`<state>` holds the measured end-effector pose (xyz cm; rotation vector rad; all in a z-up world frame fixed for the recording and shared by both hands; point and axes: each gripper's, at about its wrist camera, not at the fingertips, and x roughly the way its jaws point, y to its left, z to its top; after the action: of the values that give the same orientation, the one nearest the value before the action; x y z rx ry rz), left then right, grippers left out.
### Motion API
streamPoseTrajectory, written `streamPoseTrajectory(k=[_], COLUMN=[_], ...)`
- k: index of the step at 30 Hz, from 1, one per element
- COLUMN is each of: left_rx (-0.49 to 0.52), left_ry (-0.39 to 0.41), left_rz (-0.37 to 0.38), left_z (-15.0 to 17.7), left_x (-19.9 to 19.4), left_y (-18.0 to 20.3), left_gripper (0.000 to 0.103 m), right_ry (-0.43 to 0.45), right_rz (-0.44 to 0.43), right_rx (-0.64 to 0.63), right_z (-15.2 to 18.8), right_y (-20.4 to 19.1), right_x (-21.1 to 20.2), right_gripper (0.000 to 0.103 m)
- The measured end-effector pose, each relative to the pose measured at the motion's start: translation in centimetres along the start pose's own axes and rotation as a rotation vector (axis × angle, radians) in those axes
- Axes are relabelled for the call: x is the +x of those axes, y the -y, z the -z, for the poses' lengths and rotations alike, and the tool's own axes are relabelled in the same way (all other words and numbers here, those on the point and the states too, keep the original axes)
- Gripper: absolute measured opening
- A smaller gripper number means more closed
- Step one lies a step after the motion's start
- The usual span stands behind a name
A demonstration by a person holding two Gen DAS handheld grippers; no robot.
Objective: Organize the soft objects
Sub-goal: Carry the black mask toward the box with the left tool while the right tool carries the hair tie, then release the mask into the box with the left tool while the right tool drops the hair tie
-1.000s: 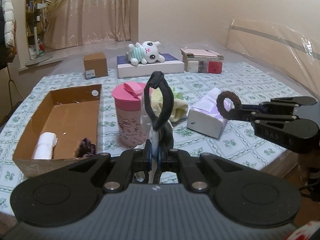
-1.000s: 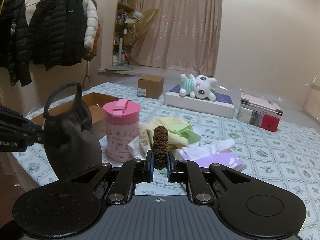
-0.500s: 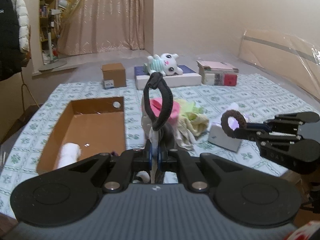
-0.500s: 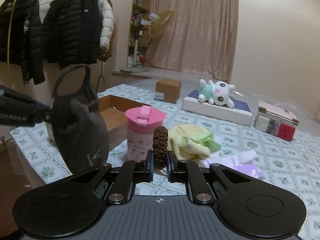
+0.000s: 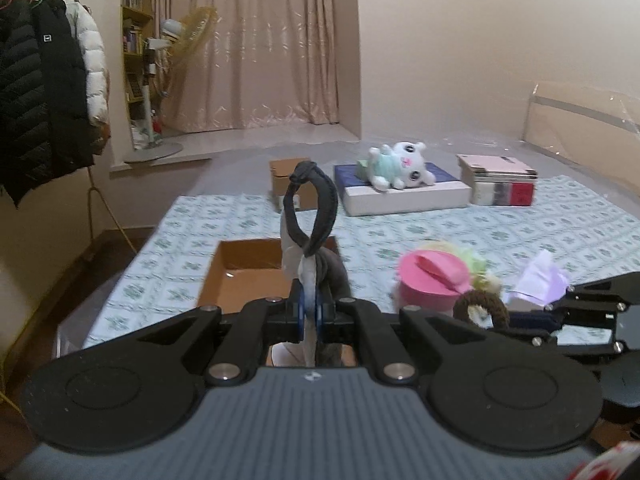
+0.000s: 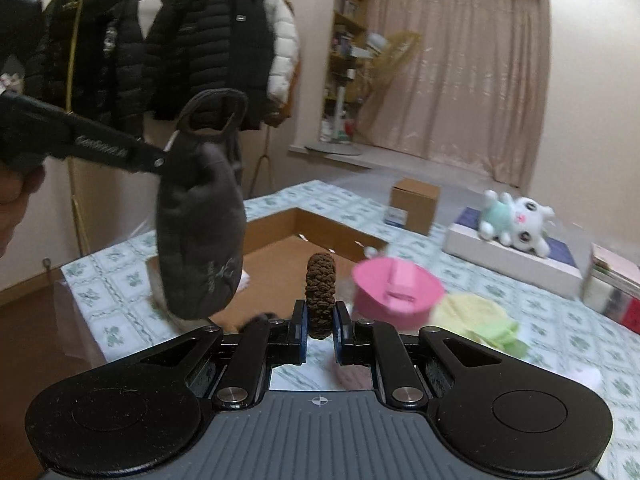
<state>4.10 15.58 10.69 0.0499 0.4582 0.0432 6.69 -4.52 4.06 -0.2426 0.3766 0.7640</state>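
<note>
**Dark cloth and brown scrunchie in the air, cardboard box ahead**

Grey-black fabric first: the face mask (image 6: pixel 200 236) hangs by its edge from the left gripper (image 5: pixel 310 308), ear loop standing up above the fingers, pouch drooping below. Fingers together, clamped on the mask's rim, a strip of white lining showing between them. From the right wrist view the mask dangles above the near left corner of the bed, over the near end of the open cardboard box (image 6: pixel 288 256).

Right gripper (image 6: pixel 320 330): fingers pinched on a brown knitted scrunchie (image 6: pixel 320 294), held edge-on and upright. From the left wrist view the same scrunchie shows as a ring just beside the pink cup (image 5: pixel 432 280).

On the patterned bedspread (image 5: pixel 400 232): box toward the left edge; pink cup in the middle with a yellow-green cloth (image 6: pixel 476 318) behind it; a purple tissue pack (image 5: pixel 540 280) toward the right edge. Plush toy (image 5: pixel 396 164) lies on a flat white box at the far edge, books beside it, small carton to its left.

Step in hand, as I read it: carry phase, both soft items lifted and pointed toward the box.

Next move likely calls for:
- bringing the mask fully over the box opening and lowering before the fingers part, since it swings loosely;
- keeping the two grippers apart so the loop does not snag;
- scrunchie to follow, clear of the cup's lid.

Box contents mostly hidden here.
</note>
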Motion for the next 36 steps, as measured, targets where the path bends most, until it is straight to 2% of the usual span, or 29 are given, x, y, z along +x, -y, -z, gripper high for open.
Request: streamPoseTrajectory(k=[8,16,18,21,25,30,36], left_rx=[0.026,0.068,0.058,0.037,0.026,-0.041,-0.114], left_ry=[0.007,0.051,0.002,-0.116,-0.197,-0.214,-0.211], left_rz=[-0.014,-0.009,-0.002,0.035,0.053,0.051,0.047], left_z=[-1.9,-4.5,-3.6,-0.7,3.0,5.3,6.1], left_x=[4.1,9.1,10.8,12.9,13.1,11.6,10.7], left_y=[-3.4,-5.4,-5.9,-6.5,-6.7,-7.3,-7.8], left_gripper=[0.005,0.005,0.01,0.011,0.016,0.016,0.017], right_ry=[-0.021,-0.044,-0.06,-0.085,-0.121,-0.145,-0.15], right_rz=[-0.043,-0.045,-0.045,-0.048,-0.054,-0.061,-0.08], right_rx=[-0.019,0.007,0.019,0.035,0.051,0.07,0.087], right_z=[-1.4,-2.0,-1.8,-1.1,-0.1,0.3,0.1], right_y=[-1.3,-1.2,-1.1,-1.0,-1.0,-1.3,-1.9], right_x=[5.2,10.1,11.1,12.1,13.0,13.8,14.3], right_gripper=[0.012,0.012,0.012,0.012,0.012,0.012,0.012])
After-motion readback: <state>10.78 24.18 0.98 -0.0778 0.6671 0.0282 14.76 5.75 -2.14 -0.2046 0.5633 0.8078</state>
